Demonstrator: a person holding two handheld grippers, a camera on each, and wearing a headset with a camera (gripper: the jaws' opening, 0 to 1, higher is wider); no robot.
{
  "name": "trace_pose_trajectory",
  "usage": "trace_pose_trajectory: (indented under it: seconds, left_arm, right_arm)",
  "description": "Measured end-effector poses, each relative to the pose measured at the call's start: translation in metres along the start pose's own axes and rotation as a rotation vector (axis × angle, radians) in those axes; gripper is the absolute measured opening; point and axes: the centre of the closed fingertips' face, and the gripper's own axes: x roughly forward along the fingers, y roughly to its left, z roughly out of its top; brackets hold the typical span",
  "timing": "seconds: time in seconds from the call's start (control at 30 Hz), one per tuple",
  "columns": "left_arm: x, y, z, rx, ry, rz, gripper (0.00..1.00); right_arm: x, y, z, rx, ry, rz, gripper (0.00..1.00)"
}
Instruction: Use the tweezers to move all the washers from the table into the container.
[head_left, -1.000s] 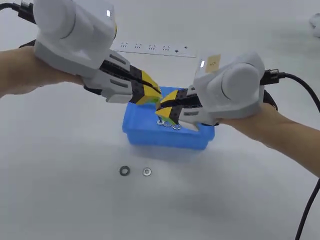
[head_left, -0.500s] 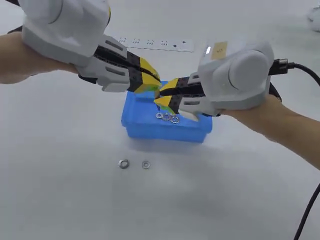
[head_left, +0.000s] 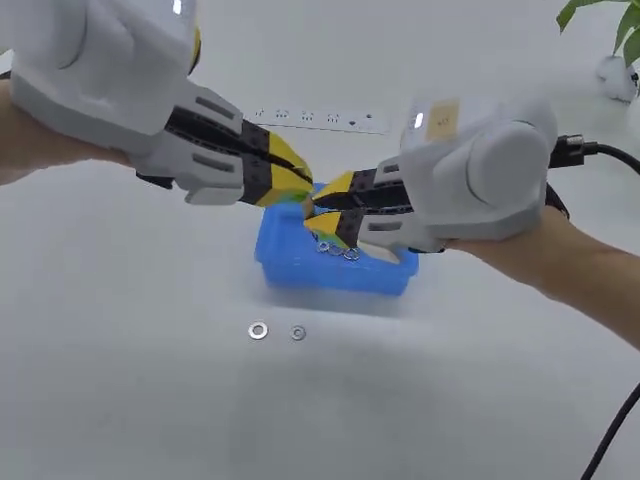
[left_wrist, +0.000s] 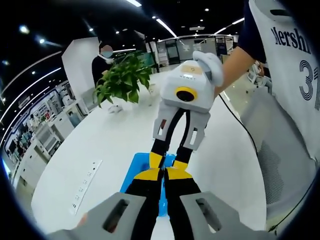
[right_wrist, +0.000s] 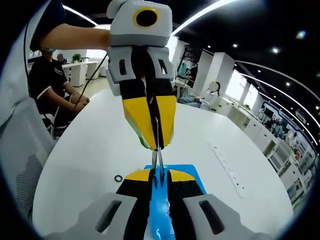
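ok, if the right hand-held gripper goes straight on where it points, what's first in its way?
The thin metal tweezers, right at its tips; just behind, the left hand-held gripper gripping them, though depth is unclear.

A: What's on the white table (head_left: 120, 400)?
B: Power strip (head_left: 315, 120) twd far side, potted plant (left_wrist: 122, 80) at far end.
A: Off it?
B: Grey mesh chair (left_wrist: 280, 150) beside it; seated person (right_wrist: 47, 75) in bkgd.

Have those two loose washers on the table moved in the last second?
No. Both washers lie in the same spot before the blue container; the camera shifted.
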Motion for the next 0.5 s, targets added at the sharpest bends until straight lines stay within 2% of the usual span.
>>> trace_pose_trajectory:
  seconds: [0.2, 0.37, 0.5]
  left_arm:
    - [-0.005, -0.014, 0.004, 0.011, 0.000, 0.006, 0.06]
    - [-0.008, -0.019, 0.002, 0.005, 0.000, 0.009, 0.06]
    - [-0.010, -0.027, 0.003, -0.002, -0.004, 0.009, 0.06]
  right_arm:
    - [-0.005, 0.014, 0.004, 0.004, 0.000, 0.019, 0.12]
    - [-0.008, 0.025, 0.006, 0.002, -0.001, 0.035, 0.13]
    - [-0.009, 0.031, 0.007, 0.005, -0.002, 0.042, 0.13]
